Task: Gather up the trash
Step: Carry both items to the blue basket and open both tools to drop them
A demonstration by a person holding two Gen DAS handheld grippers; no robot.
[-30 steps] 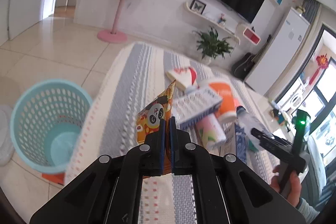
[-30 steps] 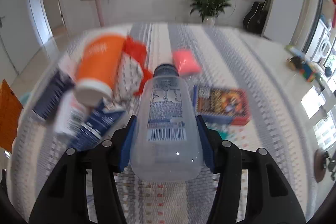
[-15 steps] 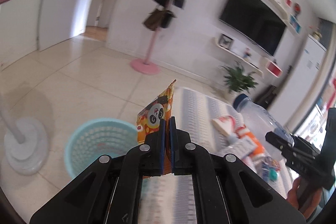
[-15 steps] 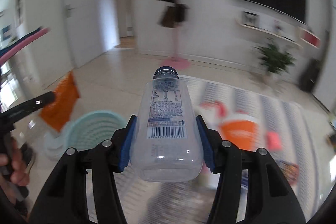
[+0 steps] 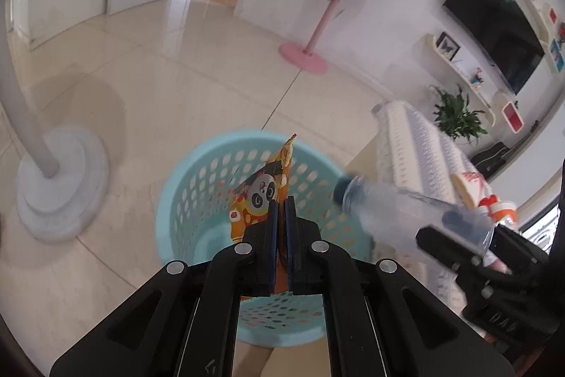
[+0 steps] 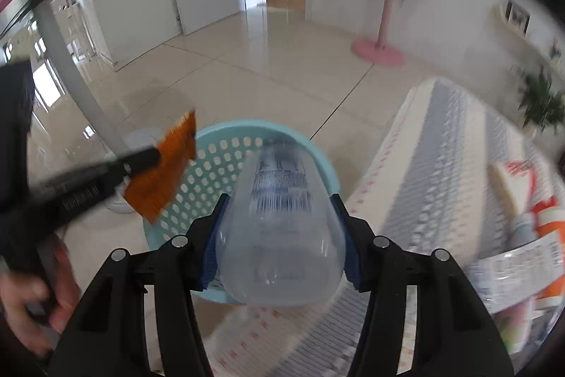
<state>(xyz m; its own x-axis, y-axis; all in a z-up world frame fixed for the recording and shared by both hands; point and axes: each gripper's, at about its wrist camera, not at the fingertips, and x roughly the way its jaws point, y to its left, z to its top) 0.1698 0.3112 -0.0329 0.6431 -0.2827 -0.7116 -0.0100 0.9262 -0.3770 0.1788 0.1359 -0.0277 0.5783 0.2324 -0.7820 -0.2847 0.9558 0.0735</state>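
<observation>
My left gripper (image 5: 281,205) is shut on an orange snack wrapper (image 5: 263,189) with a panda print, held above the light blue perforated basket (image 5: 190,186) on the floor. My right gripper (image 6: 280,218) is shut on a clear plastic bottle (image 6: 279,221) with a dark cap, its neck over the basket (image 6: 212,161) rim. In the left wrist view the bottle (image 5: 406,211) comes in from the right. The right wrist view has the left gripper (image 6: 155,158) at the left with the wrapper (image 6: 162,175) over the basket's near-left rim.
A striped cloth-covered table (image 6: 441,172) with more trash, an orange-capped container (image 6: 551,221) and packets, lies to the right. A white lamp stand base (image 5: 56,186) sits left of the basket. A pink coat stand (image 5: 303,53) is farther back on the tiled floor.
Both grippers have swung left from the table to above the basket, still carrying the wrapper and the bottle. The basket now sits under both.
</observation>
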